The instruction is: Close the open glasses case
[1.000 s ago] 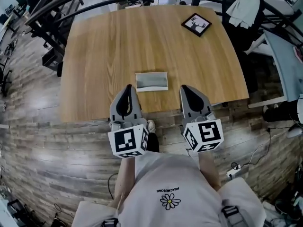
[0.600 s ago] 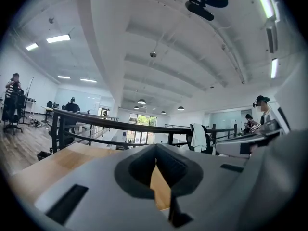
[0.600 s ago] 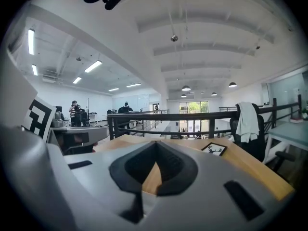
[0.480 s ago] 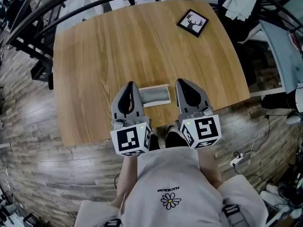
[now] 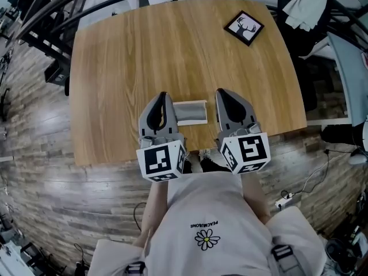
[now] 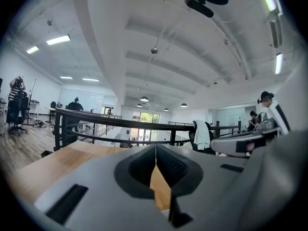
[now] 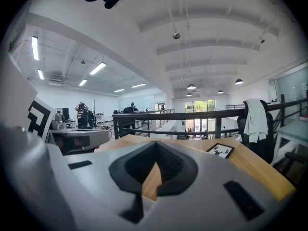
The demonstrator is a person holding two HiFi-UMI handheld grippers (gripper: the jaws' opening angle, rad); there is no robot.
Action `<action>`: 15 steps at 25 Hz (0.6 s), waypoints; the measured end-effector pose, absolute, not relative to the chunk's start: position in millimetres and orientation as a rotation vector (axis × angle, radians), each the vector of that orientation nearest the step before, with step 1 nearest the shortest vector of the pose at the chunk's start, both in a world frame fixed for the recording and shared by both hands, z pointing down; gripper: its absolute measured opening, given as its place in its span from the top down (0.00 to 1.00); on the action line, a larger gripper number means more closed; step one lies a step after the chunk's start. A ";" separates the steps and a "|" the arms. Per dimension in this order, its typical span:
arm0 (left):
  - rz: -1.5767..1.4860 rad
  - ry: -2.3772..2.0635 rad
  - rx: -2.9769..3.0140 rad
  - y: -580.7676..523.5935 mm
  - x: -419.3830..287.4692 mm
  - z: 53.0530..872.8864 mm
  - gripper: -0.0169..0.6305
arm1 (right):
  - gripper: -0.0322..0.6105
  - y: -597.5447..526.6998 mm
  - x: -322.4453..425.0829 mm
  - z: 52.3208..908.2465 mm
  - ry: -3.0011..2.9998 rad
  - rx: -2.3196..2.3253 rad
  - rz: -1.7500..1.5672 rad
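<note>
The glasses case (image 5: 191, 113) is a small grey oblong box with a pale, whitish rim along its far long edge and its right end. It lies open and flat on the wooden table (image 5: 172, 50), hollow side up. Its long side runs across the frame, just below the centre of the head view, near the table's lower edge.

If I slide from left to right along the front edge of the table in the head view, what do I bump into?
left claw → glasses case → right claw
</note>
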State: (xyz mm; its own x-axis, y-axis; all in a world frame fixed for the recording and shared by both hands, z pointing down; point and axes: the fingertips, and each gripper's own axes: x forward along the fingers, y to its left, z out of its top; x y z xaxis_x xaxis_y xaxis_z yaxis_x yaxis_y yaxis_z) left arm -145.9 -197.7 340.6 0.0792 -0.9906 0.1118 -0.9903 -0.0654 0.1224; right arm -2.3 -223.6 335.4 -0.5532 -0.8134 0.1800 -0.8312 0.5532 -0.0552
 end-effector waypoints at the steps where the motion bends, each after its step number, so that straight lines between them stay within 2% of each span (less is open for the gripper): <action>1: -0.001 -2.029 2.178 -198.0 -145.3 340.4 0.95 | 0.94 -223.9 -1.0 335.3 -2.651 1.409 0.203; 7: 0.000 -2.022 2.174 -203.5 -141.5 341.4 0.92 | 0.94 -225.5 8.4 336.3 -2.644 1.413 0.211; 11: -0.001 -1.943 2.192 -210.3 -133.7 351.2 0.75 | 0.94 -225.1 12.9 339.4 -2.638 1.407 0.212; 15: 0.069 -1.864 2.207 -216.2 -121.2 373.1 0.70 | 0.94 -224.2 17.6 344.9 -2.624 1.410 0.229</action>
